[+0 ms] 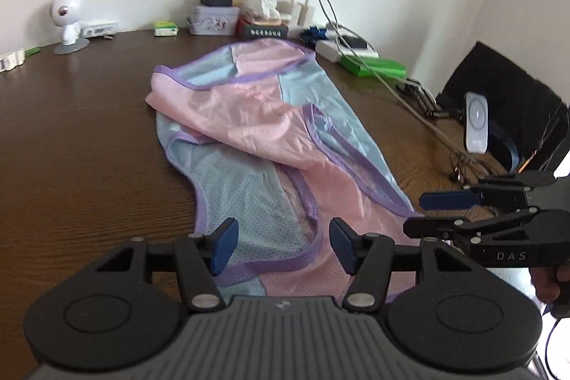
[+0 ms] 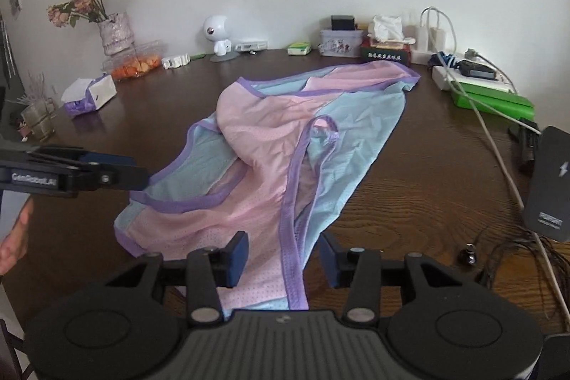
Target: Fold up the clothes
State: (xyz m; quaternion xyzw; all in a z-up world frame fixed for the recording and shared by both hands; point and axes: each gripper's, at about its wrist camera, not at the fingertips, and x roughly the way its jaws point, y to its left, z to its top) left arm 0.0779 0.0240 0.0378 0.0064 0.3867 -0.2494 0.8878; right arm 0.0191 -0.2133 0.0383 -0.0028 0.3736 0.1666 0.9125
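Observation:
A pink and light-blue mesh sleeveless top (image 1: 256,130) (image 2: 270,148) with purple trim lies crumpled and partly folded over itself on the dark wooden table (image 1: 71,130) (image 2: 427,166). My left gripper (image 1: 283,246) stands open over the garment's near hem, and its blue pads (image 1: 224,246) do not press the cloth. My right gripper (image 2: 284,259) is open too, straddling a purple-edged strap at the near end. In the left wrist view the right gripper (image 1: 427,212) shows at the garment's right corner. In the right wrist view the left gripper (image 2: 139,171) shows at its left edge.
Along the back wall stand a white robot figurine (image 2: 219,36), a tin box (image 2: 340,41), tissues and chargers. Cables (image 2: 498,159) and a green box (image 2: 498,102) lie at the right, near a phone stand (image 1: 475,121). A flower vase (image 2: 115,32) and tissue pack (image 2: 91,93) sit left.

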